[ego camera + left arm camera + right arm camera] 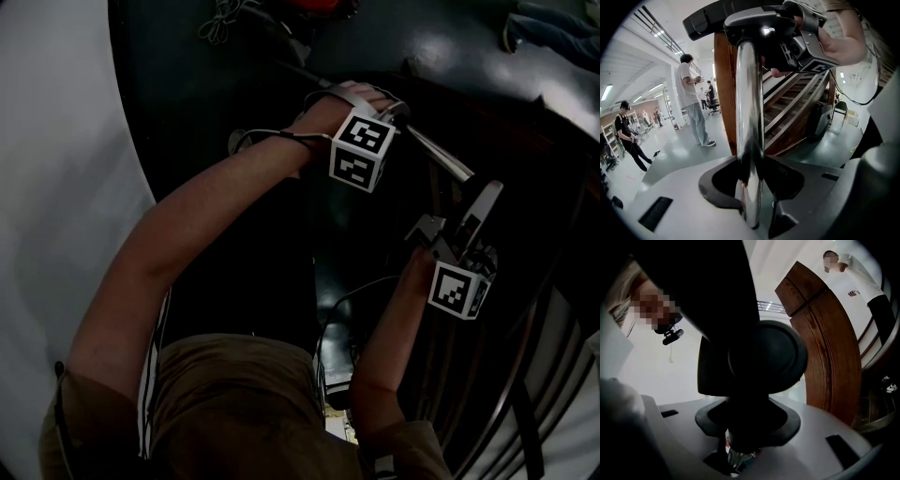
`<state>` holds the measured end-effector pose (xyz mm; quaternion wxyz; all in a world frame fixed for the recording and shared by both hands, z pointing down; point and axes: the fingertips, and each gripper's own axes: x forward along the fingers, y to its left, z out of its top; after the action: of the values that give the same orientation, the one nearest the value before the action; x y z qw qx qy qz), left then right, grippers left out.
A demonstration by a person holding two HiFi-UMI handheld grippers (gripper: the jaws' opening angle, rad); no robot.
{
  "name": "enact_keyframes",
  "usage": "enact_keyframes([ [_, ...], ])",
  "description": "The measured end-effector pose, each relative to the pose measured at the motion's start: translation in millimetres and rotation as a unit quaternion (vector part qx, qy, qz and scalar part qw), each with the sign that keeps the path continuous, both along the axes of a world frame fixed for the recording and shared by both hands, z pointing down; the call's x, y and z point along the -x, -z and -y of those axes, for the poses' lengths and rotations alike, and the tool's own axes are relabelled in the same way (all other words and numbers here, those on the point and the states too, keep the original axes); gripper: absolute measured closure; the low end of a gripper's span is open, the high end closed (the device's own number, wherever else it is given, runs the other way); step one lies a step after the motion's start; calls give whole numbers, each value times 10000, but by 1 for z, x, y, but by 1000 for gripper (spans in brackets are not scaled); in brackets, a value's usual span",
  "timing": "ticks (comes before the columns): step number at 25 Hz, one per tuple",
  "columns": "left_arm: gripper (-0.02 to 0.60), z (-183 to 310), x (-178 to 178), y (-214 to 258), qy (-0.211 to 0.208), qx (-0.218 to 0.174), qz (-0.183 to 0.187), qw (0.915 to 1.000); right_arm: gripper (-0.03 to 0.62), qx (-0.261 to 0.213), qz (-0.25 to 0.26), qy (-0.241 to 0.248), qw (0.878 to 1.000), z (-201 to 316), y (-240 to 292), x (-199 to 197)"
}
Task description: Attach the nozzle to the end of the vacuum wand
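A chrome vacuum wand point(441, 155) slants across the dark floor, and my left gripper point(403, 117) is shut on it. In the left gripper view the wand point(749, 117) rises straight up from between the jaws of the left gripper point(750, 187) to the grey-black nozzle point(754, 21) at its top end. My right gripper point(459, 248) is shut on the nozzle point(480, 214) and holds it at the wand's tip. In the right gripper view the black nozzle point(764, 357) fills the jaws of the right gripper point(745, 427). The joint itself is hidden.
A curved brown wooden slatted structure point(797, 108) stands close behind the wand, seen again in the right gripper view point(834, 348). People stand on the hall floor point(691, 101) point(628, 136), and another point(862, 282) is beyond the wood. Cables point(220, 19) lie on the floor, and a white wall point(56, 141) runs along the left.
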<state>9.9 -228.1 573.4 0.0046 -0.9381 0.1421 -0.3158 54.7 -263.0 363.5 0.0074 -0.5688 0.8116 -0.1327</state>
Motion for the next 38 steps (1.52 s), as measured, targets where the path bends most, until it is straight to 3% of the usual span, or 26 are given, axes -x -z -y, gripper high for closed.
enact_keyframes([
  [5,433,2,-3,2,113,-33,23,9999,441,4,-122,212,9997,10,8,9],
  [13,433,9,-5,1,136,-24,72,9999,441,425,-544,37,9976,20,1,6],
  [17,433,10,-3,1,37,18,44,10000,441,229,-1250,540,9904,19,-2,20],
  [22,433,4,5,1,84,88,-129,9998,442,258,51,658,9975,17,3,22],
  [28,433,-7,37,13,371,-184,-269,9988,441,130,743,1230,9895,-1,15,56],
  [38,433,-23,51,17,385,-326,-279,9983,441,86,402,1082,9933,-24,22,71],
])
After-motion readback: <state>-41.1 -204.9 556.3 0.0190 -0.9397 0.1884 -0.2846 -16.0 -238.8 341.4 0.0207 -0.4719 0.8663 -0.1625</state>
